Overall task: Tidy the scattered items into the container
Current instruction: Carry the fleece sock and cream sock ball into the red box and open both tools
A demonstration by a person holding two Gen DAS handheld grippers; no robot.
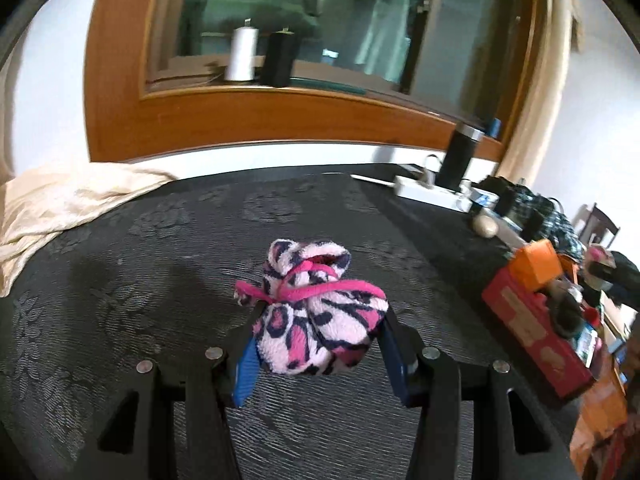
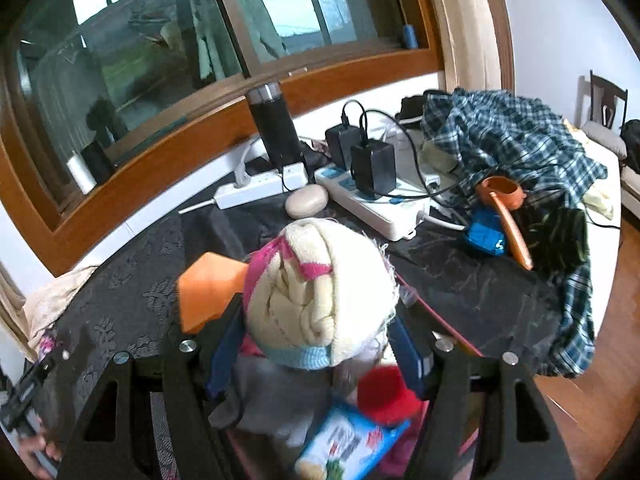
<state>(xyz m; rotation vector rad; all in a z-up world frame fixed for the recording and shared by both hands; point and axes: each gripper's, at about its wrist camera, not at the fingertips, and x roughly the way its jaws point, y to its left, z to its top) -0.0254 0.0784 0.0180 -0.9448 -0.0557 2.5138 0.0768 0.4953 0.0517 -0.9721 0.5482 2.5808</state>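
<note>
The red box (image 1: 536,332), already holding several items, sat at the right edge of the left wrist view. The right gripper (image 2: 320,332) was clamped on a cream rolled sock bundle (image 2: 320,292) at frame centre, directly above the box's contents; letting go low would likely keep it from rolling out. The left gripper (image 1: 320,340) pinched a pink patterned sock bundle (image 1: 316,312) mid-frame over the dark tablecloth (image 1: 120,260), well apart from the box, and needed carrying rightward.

A lived-in home: wood-framed window (image 1: 304,40), plaid shirt (image 2: 512,136), chair (image 2: 606,98), power strips (image 2: 376,204).
</note>
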